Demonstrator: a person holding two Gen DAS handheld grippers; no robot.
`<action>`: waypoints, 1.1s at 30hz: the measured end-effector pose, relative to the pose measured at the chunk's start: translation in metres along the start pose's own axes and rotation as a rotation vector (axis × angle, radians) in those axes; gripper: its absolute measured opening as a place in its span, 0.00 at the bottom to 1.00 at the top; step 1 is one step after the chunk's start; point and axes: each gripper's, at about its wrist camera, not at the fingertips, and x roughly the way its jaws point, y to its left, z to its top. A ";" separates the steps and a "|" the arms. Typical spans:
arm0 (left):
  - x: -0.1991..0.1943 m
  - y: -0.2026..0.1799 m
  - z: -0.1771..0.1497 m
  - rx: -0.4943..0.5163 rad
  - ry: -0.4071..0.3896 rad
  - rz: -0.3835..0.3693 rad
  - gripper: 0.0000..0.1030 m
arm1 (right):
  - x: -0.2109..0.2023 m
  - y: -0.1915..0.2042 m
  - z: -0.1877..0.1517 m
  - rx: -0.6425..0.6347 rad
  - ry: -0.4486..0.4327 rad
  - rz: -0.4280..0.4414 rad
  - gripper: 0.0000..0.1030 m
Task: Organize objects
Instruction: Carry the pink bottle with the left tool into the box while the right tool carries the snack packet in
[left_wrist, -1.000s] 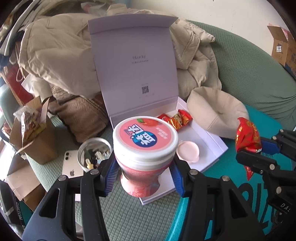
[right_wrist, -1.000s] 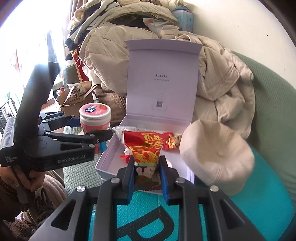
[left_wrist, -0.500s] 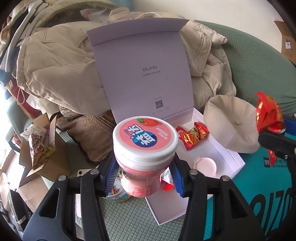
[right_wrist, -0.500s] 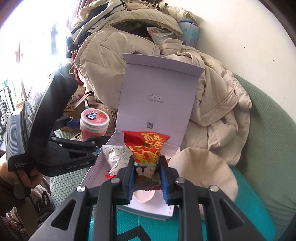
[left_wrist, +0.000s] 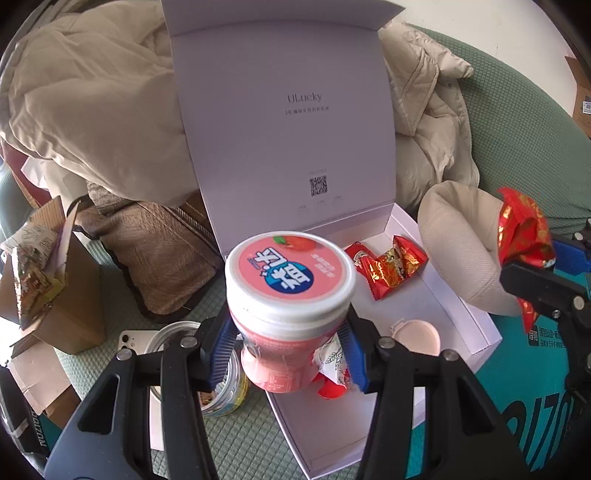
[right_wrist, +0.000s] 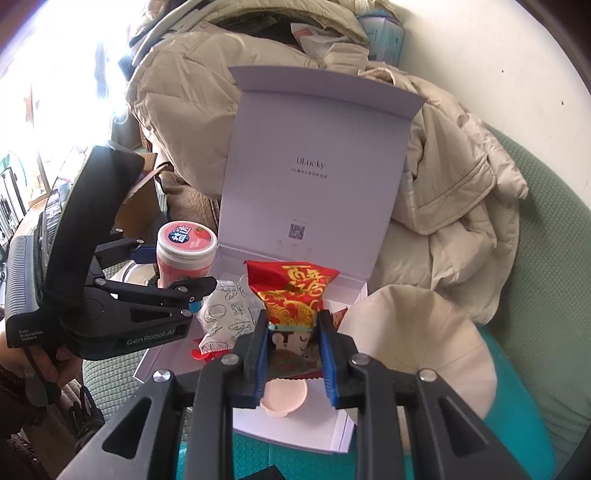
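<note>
My left gripper is shut on a pink gum jar with a white-rimmed lid, held over the left edge of an open white gift box. The jar and left gripper also show in the right wrist view. My right gripper is shut on a red and gold snack packet, held above the box's front; the packet also shows in the left wrist view. In the box lie red candies, a pink compact and a white patterned packet.
A beige cap lies right of the box on the green sofa. Beige coats are piled behind the box lid. A glass jar, a white phone and a cardboard box sit to the left.
Both grippers have moved closer to the open box. The jar now hangs over the box's left edge and the red packet over its front. Both grips are unchanged.
</note>
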 end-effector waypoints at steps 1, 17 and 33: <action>0.003 0.000 -0.001 0.001 0.004 0.002 0.48 | 0.004 0.000 -0.001 0.003 0.005 0.003 0.23; 0.022 -0.008 -0.021 0.037 0.063 -0.035 0.48 | 0.032 0.008 -0.026 0.023 0.075 0.049 0.23; 0.017 -0.017 -0.041 0.064 0.076 -0.144 0.48 | 0.034 0.014 -0.057 0.055 0.144 0.053 0.23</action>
